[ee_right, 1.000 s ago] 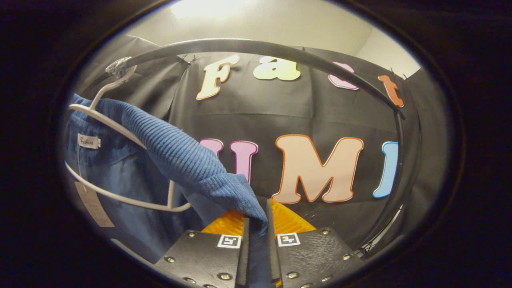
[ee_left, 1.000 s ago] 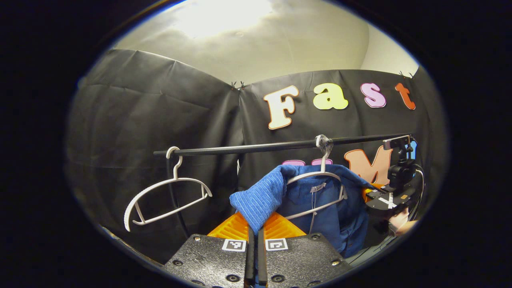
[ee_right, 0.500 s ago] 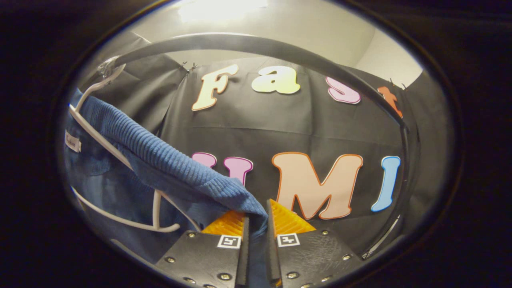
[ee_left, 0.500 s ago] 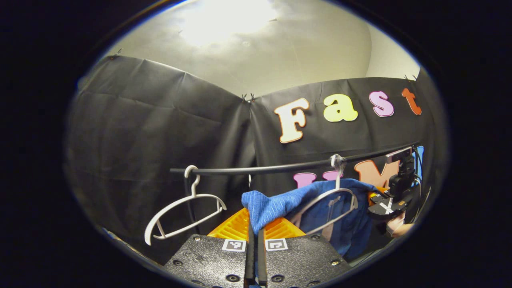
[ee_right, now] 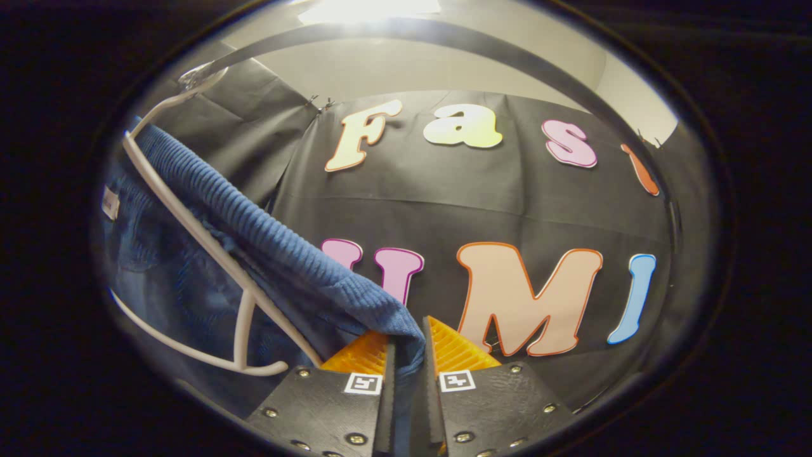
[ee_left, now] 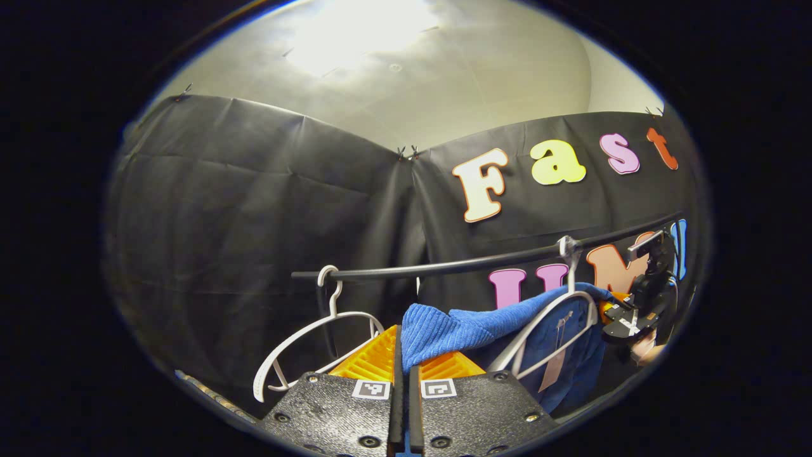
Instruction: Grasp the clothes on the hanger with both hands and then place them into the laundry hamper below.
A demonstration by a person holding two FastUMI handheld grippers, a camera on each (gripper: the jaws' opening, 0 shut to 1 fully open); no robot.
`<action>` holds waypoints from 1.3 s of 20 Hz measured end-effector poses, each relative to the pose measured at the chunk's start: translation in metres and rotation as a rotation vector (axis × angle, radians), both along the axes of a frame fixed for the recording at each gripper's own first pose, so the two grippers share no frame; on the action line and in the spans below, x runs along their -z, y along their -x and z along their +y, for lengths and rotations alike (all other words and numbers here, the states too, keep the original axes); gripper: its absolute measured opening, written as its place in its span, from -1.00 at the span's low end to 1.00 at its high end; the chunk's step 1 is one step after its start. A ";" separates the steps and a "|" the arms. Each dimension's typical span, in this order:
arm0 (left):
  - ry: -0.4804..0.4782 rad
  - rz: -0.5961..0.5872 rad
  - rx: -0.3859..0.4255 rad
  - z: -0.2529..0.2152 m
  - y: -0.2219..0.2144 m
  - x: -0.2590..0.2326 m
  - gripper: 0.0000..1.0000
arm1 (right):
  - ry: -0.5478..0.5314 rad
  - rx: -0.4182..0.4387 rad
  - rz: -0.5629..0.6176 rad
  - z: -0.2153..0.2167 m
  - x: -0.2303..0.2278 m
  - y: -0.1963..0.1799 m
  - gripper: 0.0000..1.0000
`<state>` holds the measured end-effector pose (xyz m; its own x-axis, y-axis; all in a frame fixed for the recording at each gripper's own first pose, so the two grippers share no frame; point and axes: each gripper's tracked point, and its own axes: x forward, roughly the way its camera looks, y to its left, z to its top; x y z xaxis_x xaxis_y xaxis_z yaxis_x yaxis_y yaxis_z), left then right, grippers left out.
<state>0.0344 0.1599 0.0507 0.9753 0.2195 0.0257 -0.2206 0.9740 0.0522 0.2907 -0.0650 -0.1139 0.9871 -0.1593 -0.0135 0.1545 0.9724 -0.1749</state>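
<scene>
**Blue knit garment stretched between two grippers**

Here the ribbed blue knitted garment (ee_left: 444,330) stretches almost level under the thin black rail (ee_left: 444,268), one end to each gripper. The left gripper (ee_left: 403,374) is clamped narrowly on its bunched end. The right gripper (ee_right: 407,368) pinches the other end, beside the tilted white plastic hanger (ee_right: 209,254).

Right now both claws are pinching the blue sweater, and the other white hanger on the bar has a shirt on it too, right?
Not quite. The other white hanger is bare, as the left gripper view shows. Both claws, left claw and right claw, do pinch the blue sweater, on the bar.
</scene>
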 end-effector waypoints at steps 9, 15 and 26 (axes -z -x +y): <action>0.077 0.092 0.007 0.009 -0.014 0.059 -0.91 | 0.030 -0.002 0.075 -0.010 0.033 0.005 -0.66; 0.043 0.134 0.012 0.007 -0.014 0.086 -0.96 | 0.029 0.013 0.130 -0.018 0.051 0.021 -0.75; 0.053 0.202 -0.008 0.003 0.019 0.120 -0.92 | 0.037 0.008 0.194 -0.013 0.068 0.065 -0.75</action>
<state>0.0150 0.1633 -0.0690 0.9575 0.2234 -0.1823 -0.2190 0.9747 0.0447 0.2253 -0.0784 -0.1820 0.9653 -0.1712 -0.1974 0.1224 0.9636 -0.2375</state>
